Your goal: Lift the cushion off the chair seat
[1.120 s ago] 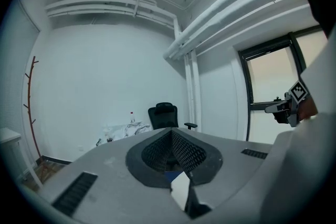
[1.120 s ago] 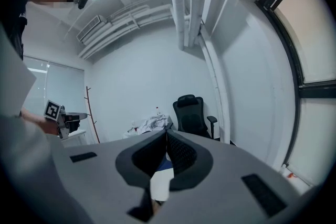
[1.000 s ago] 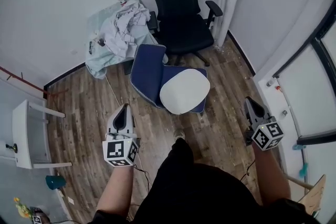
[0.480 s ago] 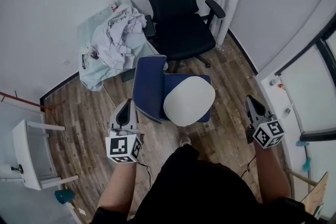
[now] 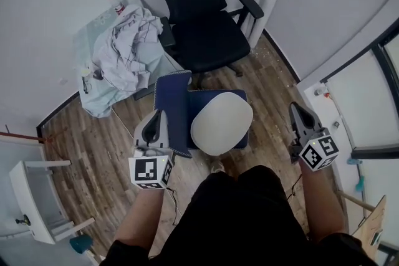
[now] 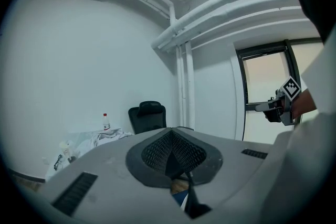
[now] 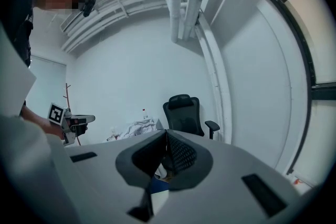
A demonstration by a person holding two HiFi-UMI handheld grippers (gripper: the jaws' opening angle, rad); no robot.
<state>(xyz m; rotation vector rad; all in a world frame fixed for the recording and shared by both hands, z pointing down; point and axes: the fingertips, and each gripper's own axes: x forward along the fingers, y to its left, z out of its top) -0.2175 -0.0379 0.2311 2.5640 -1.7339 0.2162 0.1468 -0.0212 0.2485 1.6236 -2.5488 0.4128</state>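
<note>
A white rounded cushion (image 5: pixel 221 124) lies on the seat of a small blue chair (image 5: pixel 171 106), straight ahead of me in the head view. My left gripper (image 5: pixel 156 116) is shut and empty, level and just left of the chair's blue back. My right gripper (image 5: pixel 296 108) is also shut and empty, out to the right of the seat and apart from it. In the left gripper view the left gripper (image 6: pixel 170 134) has its jaws meeting, with the right gripper (image 6: pixel 278 107) far off at the right. The right gripper (image 7: pixel 166 134) shows closed pads in its own view.
A black office chair (image 5: pixel 199 15) stands behind the blue chair against the wall. Left of it is a low table (image 5: pixel 93 103) under a pale cloth, with heaped white clothes (image 5: pixel 128 47) and a red-capped bottle (image 5: pixel 112 0). A white stand (image 5: pixel 31 196) is at the lower left.
The person has stepped closer to the blue chair. Both grippers have come forward, and the left one has gone from short of the chair to beside its back.
</note>
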